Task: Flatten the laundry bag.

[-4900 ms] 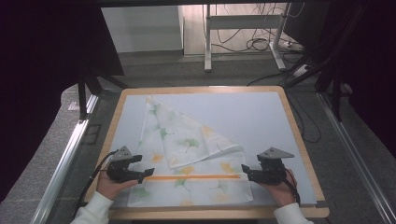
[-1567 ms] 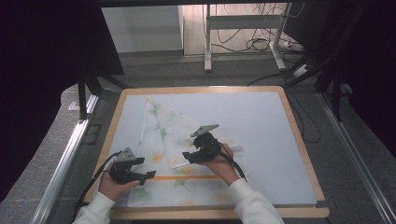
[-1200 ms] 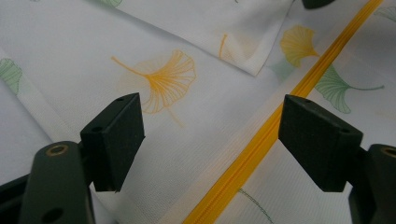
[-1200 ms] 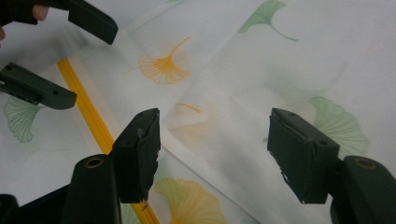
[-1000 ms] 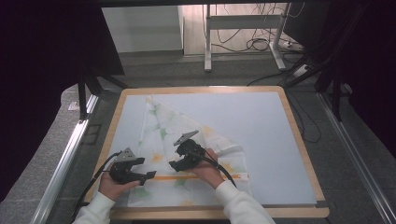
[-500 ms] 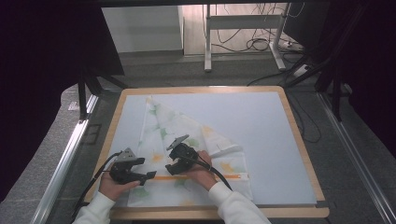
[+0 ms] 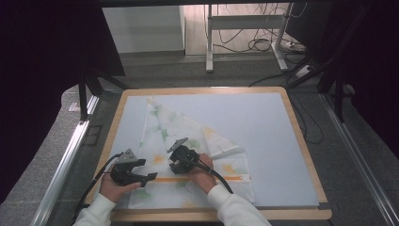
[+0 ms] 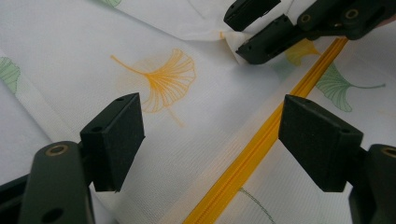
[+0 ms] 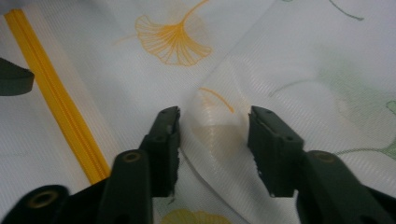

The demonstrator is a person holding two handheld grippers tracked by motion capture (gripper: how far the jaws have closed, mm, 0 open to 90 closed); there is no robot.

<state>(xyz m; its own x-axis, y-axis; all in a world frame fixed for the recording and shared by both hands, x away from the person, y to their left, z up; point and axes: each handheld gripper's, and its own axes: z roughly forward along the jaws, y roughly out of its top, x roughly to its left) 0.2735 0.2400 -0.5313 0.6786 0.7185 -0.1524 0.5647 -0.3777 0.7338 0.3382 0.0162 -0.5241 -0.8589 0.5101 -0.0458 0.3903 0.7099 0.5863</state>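
Note:
A white cloth [image 7: 188, 141] printed with ginkgo leaves lies partly folded on the pale board [image 7: 263, 122], with a yellow zipper [image 7: 207, 179] running across its near part. My left gripper [image 7: 150, 176] rests low over the cloth's near left part, open, with the zipper [image 8: 252, 149] passing between its jaws [image 8: 210, 135]. My right gripper [image 7: 171, 165] sits just right of it and points left at a folded edge of the cloth. Its jaws [image 9: 215, 130] have just been closing and stand on both sides of that raised fold [image 9: 217, 126] with a gap still showing. The right gripper [image 8: 247, 28] also appears at the top of the left gripper view.
The board has a wooden rim [image 7: 301, 141]. A metal rail [image 7: 66, 165] runs along the table's left side. Behind the board stand desk legs [image 7: 209, 42] and loose cables [image 7: 263, 44] on the floor. Dark panels rise at left and right.
My right gripper has travelled from the cloth's right side leftward to the fold beside the left gripper, and its jaws have narrowed. The left gripper has stayed put.

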